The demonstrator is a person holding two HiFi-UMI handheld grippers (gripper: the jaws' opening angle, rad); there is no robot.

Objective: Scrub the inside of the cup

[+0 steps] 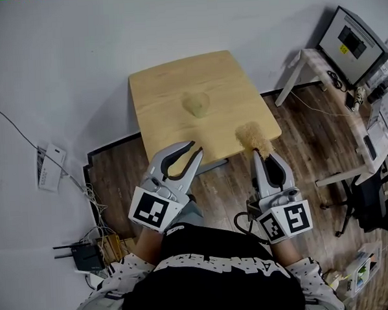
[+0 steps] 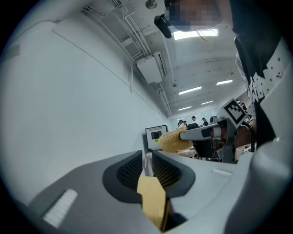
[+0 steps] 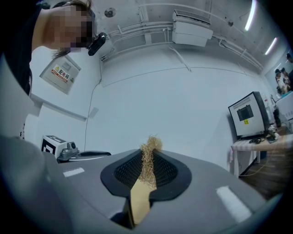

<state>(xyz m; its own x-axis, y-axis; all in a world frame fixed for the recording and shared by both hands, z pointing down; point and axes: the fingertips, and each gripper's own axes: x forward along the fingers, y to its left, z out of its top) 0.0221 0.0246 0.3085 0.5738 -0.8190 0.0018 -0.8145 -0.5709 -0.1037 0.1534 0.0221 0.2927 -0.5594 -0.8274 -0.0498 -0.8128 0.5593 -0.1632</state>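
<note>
A pale, see-through cup [image 1: 195, 103] stands near the middle of the small wooden table [image 1: 158, 88]. My left gripper [image 1: 192, 151] hovers over the table's near edge, short of the cup, its jaws a narrow gap apart with nothing between them [image 2: 147, 160]. My right gripper [image 1: 259, 155] is shut on a straw-coloured loofah scrubber [image 1: 253, 137], which sticks out past the fingertips over the table's near right corner. In the right gripper view the fibres [image 3: 149, 160] sit squeezed between the pads. The left gripper view shows the scrubber [image 2: 172, 140] off to its right.
A white desk [image 1: 309, 57] with a monitor [image 1: 351, 40] stands at the right, with an office chair [image 1: 372, 203] nearer. A router [image 1: 82, 255] and cables lie on the floor at the left, by a white box [image 1: 50, 167]. White wall lies beyond the table.
</note>
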